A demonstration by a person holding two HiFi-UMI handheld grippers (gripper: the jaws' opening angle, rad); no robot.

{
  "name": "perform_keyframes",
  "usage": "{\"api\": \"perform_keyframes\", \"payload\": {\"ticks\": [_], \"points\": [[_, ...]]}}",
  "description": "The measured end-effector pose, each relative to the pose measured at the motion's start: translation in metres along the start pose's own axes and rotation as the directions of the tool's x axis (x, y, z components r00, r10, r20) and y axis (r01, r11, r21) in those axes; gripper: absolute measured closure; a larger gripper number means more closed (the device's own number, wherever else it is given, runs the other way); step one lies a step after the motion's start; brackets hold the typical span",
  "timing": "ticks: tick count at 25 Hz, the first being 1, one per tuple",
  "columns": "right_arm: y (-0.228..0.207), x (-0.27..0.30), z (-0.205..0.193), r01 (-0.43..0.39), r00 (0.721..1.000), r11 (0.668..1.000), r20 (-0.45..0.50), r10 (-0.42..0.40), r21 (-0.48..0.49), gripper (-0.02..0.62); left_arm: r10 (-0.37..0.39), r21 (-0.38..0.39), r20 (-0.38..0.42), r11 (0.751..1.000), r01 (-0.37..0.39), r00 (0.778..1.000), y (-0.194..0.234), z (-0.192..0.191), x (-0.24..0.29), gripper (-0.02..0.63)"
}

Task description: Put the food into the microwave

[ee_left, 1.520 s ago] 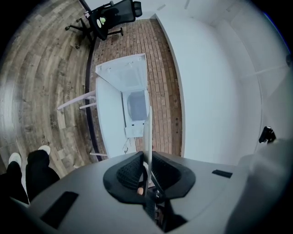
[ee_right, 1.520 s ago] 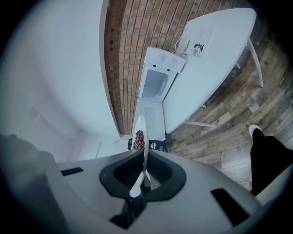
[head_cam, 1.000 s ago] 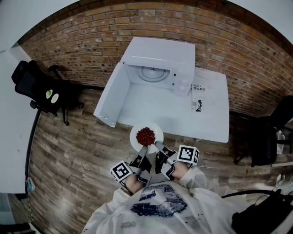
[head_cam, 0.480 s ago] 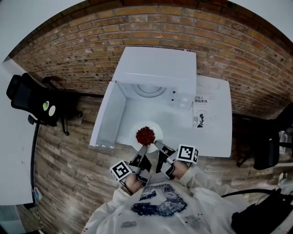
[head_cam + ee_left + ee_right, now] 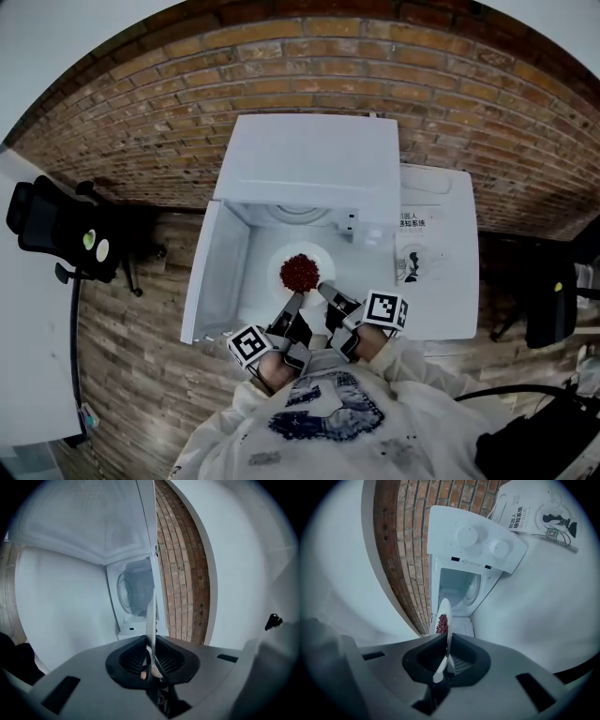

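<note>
A brick wall (image 5: 309, 56) ran behind a white bench (image 5: 450, 300), and on the bench, against the wall, stood a white microwave (image 5: 314, 159). Its door (image 5: 211, 272) was swung wide to the left in the head view, leaving the pale cavity open with the round glass turntable (image 5: 474, 585) showing at the back. 2 round knobs (image 5: 467, 536) sat on the control panel beside the opening. A printed sheet (image 5: 412, 253) lay flat on the bench to the right of the microwave. Just before the open mouth, over the bench and not inside the cavity, was a round white plate (image 5: 279, 266), shallow and with a bare rim. The food (image 5: 300, 272) lay heaped at its middle as 1 dark red mound of small pieces, well inside the rim. The left claw (image 5: 292, 305) was closed on the plate's near edge from the left. In the left gripper view the plate ran edge-on between the 2 jaws, with both pads pressed against it. The right claw (image 5: 323, 289) was clamped on the same near edge just beside it. Its own view showed the thin white rim pinched between the pads and the red heap on the plate's left face.
</note>
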State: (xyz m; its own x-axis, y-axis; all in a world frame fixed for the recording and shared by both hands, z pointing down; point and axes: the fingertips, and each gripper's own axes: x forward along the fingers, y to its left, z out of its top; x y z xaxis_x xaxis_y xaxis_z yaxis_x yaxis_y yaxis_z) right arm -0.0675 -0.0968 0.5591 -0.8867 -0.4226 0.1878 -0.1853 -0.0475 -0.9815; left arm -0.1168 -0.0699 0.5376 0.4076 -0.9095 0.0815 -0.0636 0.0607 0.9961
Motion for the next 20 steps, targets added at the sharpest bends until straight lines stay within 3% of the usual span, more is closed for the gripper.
{"api": "perform_keyframes", "payload": {"ticks": [13, 20], "points": [[-0.005, 0.015, 0.026, 0.028, 0.999, 1.000, 0.037, -0.028, 0.005, 0.569, -0.011, -0.022, -0.042, 1.000, 0.011, 0.999, 0.005, 0.015, 0.029, 0.543], [-0.007, 0.029, 0.033, 0.042, 0.996, 0.999, 0.079, -0.043, 0.014, 0.569, 0.020, -0.015, -0.092, 1.000, -0.021, 0.996, 0.017, 0.032, 0.036, 0.543]]}}
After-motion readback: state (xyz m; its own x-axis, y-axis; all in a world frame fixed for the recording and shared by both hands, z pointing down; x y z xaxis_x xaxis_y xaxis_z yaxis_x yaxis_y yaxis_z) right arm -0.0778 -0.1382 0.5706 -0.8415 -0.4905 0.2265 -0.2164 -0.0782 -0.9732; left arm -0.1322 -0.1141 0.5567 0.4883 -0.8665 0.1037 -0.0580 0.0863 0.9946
